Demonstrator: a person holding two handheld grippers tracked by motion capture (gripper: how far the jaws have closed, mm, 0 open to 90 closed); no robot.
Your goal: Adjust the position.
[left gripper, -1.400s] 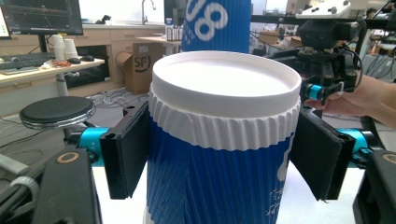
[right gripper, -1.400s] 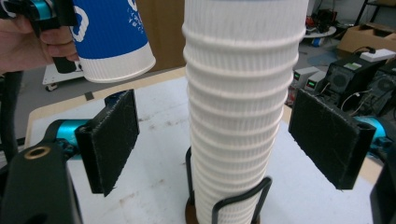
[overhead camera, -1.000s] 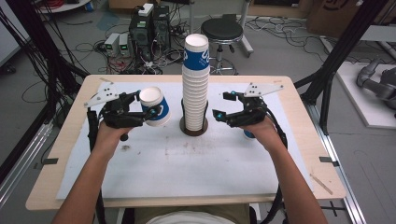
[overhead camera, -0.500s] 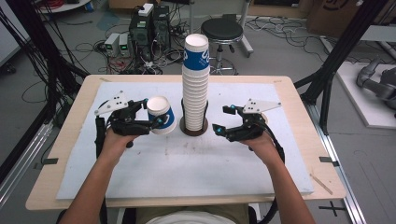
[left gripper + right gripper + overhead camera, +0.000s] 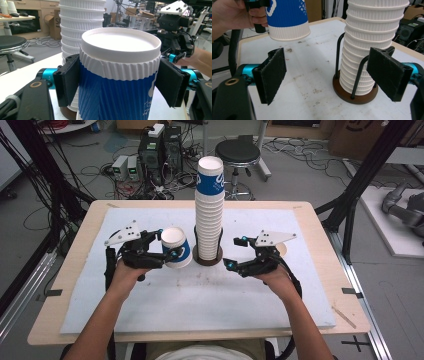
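Note:
A tall stack of white ribbed paper cups [image 5: 210, 215] with a blue cup on top stands in a brown wire holder [image 5: 207, 259] at the middle of the table. Just left of it, my left gripper [image 5: 170, 251] is shut on a single blue and white cup [image 5: 176, 248], which is tilted above the mat. In the left gripper view both pads press the sides of the cup [image 5: 117, 75], whose flat white end faces the camera. My right gripper [image 5: 233, 252] is open just right of the holder, with nothing between its pads [image 5: 273, 75]. The stack [image 5: 367, 50] stands ahead of it, partly behind its right pad.
A white mat [image 5: 200, 305] covers the wooden table [image 5: 75, 270]. Behind the table are a black stool [image 5: 240, 152], computer boxes [image 5: 160, 145] and floor cables. Black frame posts [image 5: 365, 180] rise at both sides.
My right gripper has sunk a little and come nearer the table's front edge. My left gripper has shifted slightly toward the stack, still holding the cup.

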